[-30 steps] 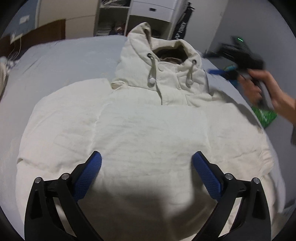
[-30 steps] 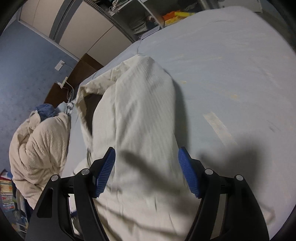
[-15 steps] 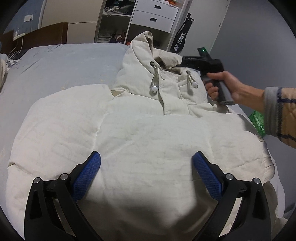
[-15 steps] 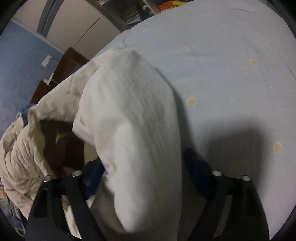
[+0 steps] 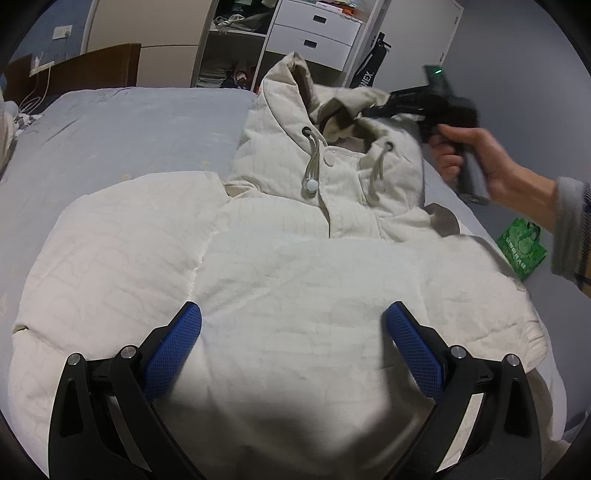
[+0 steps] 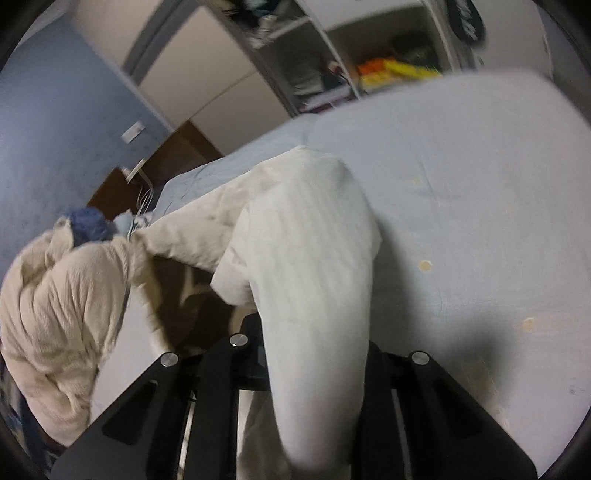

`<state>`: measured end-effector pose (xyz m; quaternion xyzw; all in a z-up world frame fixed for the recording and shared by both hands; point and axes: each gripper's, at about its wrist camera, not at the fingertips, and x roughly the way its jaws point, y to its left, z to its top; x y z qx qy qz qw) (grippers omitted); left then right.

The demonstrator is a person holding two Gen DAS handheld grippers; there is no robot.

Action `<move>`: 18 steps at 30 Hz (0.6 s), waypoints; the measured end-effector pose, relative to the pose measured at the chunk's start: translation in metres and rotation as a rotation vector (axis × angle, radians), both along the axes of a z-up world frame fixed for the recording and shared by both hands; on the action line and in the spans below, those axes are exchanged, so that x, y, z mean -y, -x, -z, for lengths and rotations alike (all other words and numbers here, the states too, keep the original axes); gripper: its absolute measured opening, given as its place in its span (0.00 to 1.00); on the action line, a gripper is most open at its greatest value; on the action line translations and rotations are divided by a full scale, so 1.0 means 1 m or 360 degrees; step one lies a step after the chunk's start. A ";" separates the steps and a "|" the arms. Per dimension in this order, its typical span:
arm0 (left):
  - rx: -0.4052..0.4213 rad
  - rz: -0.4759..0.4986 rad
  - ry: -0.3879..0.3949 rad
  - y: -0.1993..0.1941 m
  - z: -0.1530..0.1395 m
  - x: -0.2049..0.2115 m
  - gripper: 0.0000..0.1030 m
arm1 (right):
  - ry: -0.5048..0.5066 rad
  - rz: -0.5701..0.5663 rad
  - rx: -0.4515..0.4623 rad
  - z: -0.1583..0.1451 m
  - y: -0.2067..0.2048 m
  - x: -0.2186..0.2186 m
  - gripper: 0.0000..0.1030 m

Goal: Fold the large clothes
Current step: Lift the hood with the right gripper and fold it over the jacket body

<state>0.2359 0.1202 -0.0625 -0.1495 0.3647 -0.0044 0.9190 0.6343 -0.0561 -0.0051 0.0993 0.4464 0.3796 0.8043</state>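
A cream hooded jacket [image 5: 288, 258] lies face up on the bed, sleeves folded in, hood [image 5: 332, 122] at the far end. My left gripper [image 5: 293, 347] is open and hovers over the jacket's lower body. My right gripper [image 5: 384, 105] shows in the left wrist view at the hood's right rim, held by a hand. In the right wrist view it [image 6: 314, 369] is shut on the hood fabric [image 6: 310, 251] and lifts it; the pads are hidden by the cloth.
The bed has a light blue sheet [image 5: 129, 125]. A crumpled cream blanket [image 6: 62, 314] lies at the bed's head. White drawers [image 5: 317, 29] and open shelves stand beyond the bed. A green bag [image 5: 522, 247] sits on the floor at the right.
My right gripper reached the hood, closed on its edge and pulled it up. The left gripper stayed open, drifting slightly over the jacket.
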 end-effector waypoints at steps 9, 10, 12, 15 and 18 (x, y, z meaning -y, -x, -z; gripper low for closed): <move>0.0066 -0.0088 0.0127 -0.001 -0.005 -0.016 0.93 | 0.0131 -0.0201 0.0393 -0.065 0.122 0.011 0.14; 0.0095 -0.0123 0.0141 0.001 -0.007 -0.022 0.92 | 0.0152 -0.0218 0.0425 -0.068 0.138 0.011 0.14; 0.0168 -0.0199 0.0187 0.006 -0.012 -0.035 0.91 | 0.0137 -0.0245 0.0457 -0.073 0.165 0.020 0.14; 0.0260 -0.0367 0.0226 0.017 -0.018 -0.059 0.91 | 0.0175 -0.0282 0.0490 -0.070 0.203 0.040 0.14; 0.0320 -0.0577 0.0281 0.032 -0.023 -0.087 0.91 | 0.0235 -0.0315 0.0506 -0.067 0.232 0.049 0.14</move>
